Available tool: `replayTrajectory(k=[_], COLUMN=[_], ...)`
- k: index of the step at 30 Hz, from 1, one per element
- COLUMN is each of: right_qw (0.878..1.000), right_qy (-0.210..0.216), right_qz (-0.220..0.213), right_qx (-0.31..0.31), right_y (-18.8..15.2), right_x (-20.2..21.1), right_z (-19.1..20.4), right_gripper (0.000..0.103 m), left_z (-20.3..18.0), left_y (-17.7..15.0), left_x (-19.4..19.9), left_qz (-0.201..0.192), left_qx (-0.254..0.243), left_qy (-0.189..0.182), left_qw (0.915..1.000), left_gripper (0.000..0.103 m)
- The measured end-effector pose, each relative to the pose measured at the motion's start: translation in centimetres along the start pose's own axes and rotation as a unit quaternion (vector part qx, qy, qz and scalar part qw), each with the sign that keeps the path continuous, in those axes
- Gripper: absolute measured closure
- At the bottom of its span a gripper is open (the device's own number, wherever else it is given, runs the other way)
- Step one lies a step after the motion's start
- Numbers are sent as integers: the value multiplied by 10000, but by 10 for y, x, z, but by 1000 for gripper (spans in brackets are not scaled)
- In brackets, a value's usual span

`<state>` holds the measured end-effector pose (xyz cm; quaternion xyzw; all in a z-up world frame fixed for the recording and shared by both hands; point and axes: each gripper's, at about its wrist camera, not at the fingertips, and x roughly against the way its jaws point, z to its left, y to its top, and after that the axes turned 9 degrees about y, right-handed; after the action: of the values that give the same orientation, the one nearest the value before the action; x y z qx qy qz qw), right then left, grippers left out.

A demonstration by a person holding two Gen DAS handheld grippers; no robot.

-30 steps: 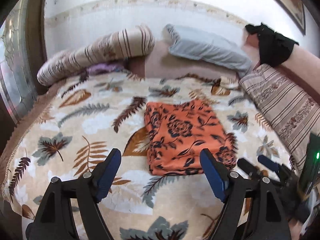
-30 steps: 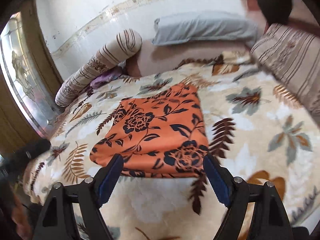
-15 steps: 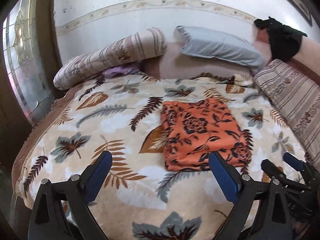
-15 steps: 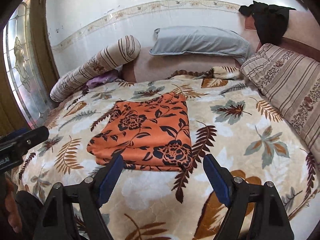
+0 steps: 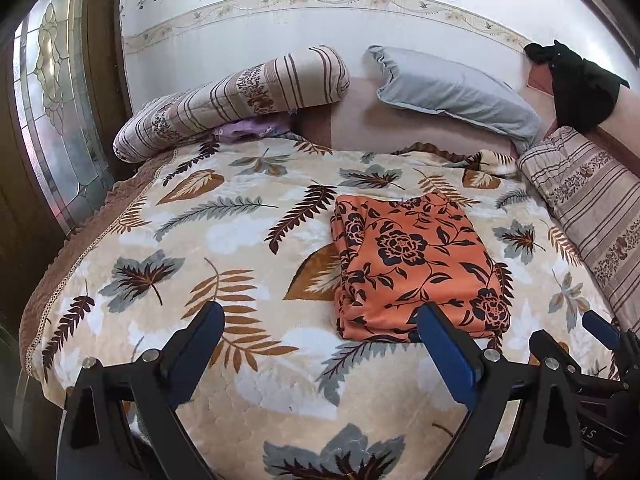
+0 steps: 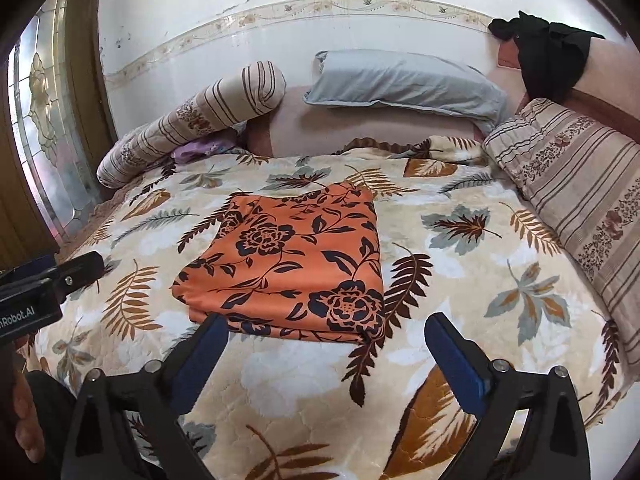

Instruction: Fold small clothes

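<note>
An orange cloth with a dark flower print (image 5: 412, 268) lies folded into a flat rectangle on the leaf-patterned bedspread (image 5: 192, 240). It also shows in the right wrist view (image 6: 292, 268). My left gripper (image 5: 320, 334) is open and empty, held above the bed's near edge, just short of the cloth's near left corner. My right gripper (image 6: 326, 340) is open and empty, held just short of the cloth's near edge. The right gripper shows at the lower right of the left wrist view (image 5: 592, 332). The left gripper shows at the left edge of the right wrist view (image 6: 76, 270).
A striped bolster (image 5: 232, 100), a grey pillow (image 5: 452, 92) and a purple cloth (image 5: 248, 130) lie at the head of the bed. A striped cushion (image 5: 588, 204) runs along the right side. A black garment (image 5: 580, 84) hangs at the back right. A glass door (image 5: 56, 112) stands left.
Both grippers have drawn back and up from the folded cloth, so more of the bed and wall is in view. The cloth has not moved.
</note>
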<state>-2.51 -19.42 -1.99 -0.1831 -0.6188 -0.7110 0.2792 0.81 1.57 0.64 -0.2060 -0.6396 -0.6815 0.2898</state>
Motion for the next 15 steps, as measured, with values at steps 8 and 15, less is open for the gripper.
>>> replayTrajectory(k=[8,15], right_qw=[9999,9999], right_qy=[-44,-99], right_qz=[52,69], right_qx=[-77,-66], right_y=[0,2], right_x=[-4,-6], right_z=[-3,-5], right_gripper=[3,3], left_z=[2,1], left_y=[-1,2], left_x=[-4,-3], left_qz=[55,-6], left_qx=[28,54], left_qy=[58,63], left_qw=[10000,10000], left_gripper=[6,6])
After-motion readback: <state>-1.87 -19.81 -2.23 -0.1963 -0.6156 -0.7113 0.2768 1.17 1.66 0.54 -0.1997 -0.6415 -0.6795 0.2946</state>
